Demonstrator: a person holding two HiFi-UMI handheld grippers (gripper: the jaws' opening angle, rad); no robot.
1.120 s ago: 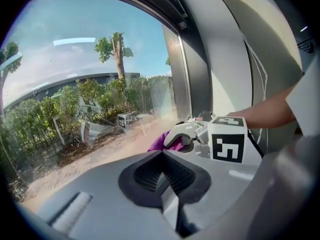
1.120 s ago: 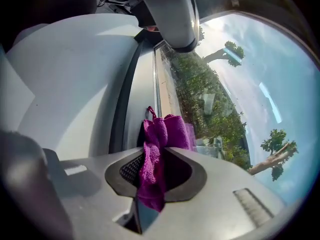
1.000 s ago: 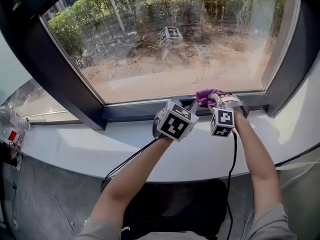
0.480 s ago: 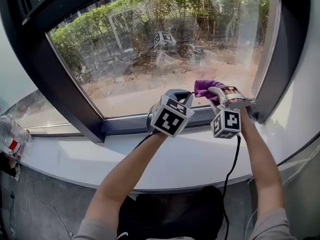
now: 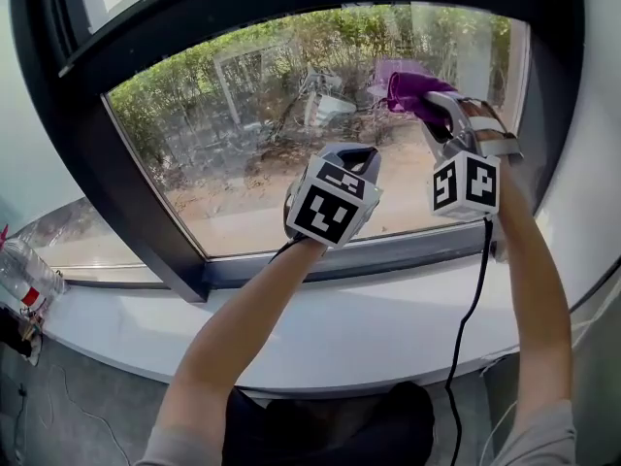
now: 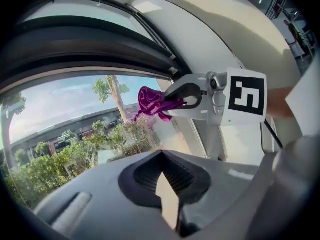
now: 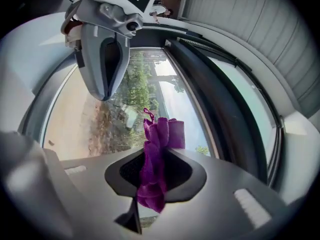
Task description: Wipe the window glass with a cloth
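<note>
Cloth up at the glass, in my right gripper.

Head view: my right gripper was clamped on the purple cloth at the upper right of the glass; I couldn't tell whether it touched. My left gripper hung lower, before the pane's middle, above the white sill. Left gripper view: my left jaws sat closed with nothing between them, and the cloth bunched at the right gripper's tip beyond. Right gripper view: the cloth was pinched between my right jaws, its folds sticking out toward the pane.
</note>
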